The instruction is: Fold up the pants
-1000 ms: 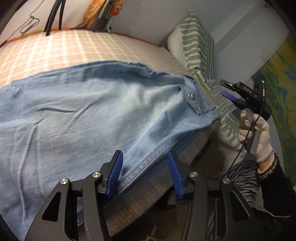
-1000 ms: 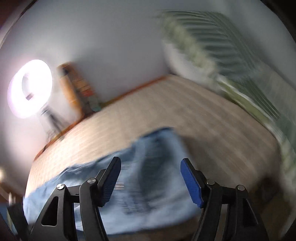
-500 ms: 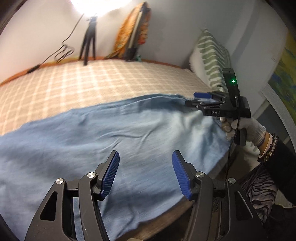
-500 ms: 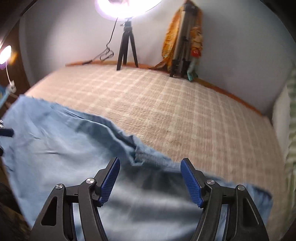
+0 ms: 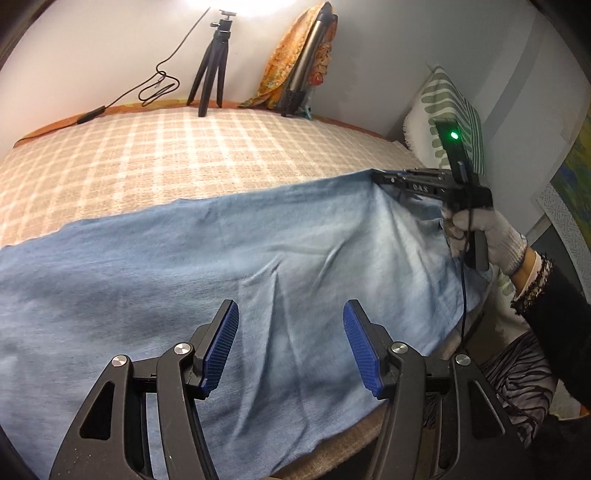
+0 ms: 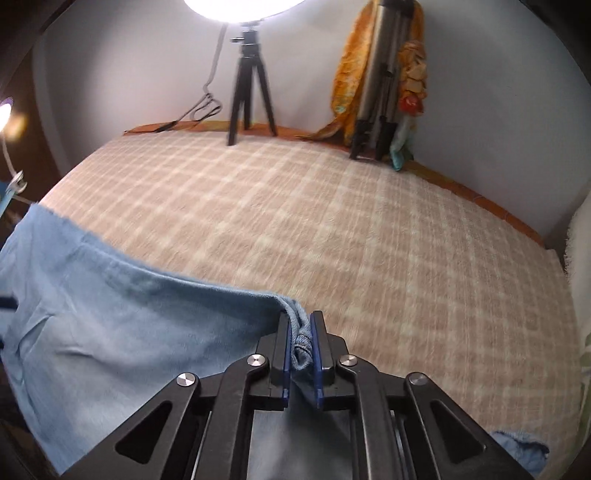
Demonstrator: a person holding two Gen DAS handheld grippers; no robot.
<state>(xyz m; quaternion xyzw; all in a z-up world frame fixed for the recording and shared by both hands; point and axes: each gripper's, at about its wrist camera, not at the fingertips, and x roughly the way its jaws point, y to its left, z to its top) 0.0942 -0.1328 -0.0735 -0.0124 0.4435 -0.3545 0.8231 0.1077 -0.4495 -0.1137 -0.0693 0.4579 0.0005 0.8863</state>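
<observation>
A ring light [image 6: 243, 7] glares white at top; fisheye edges darken and bend, bedspread [image 6: 369, 240] slightly blurred.

My left claw [image 5: 290, 345] has black arms, silver screws and ribbed blue pads [image 5: 221, 343]. My right hand [image 5: 487, 236] wears a pale knit glove, beaded bracelet, black sleeve.

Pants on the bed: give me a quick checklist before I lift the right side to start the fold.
1. right gripper clamped on the pants edge: ok; its jaws have just closed, with bunched denim between the pads.
2. left gripper holding cloth: not ok; open above the denim, nothing between its pads.
3. Pants spread flat: mostly ok; shallow wrinkles.
4. Room on the checked blanket beyond the pants: ok.
5. Tripod clear of the fold path: ok; it stands at the wall.
6. How many layers are gripped: cannot tell.
</observation>
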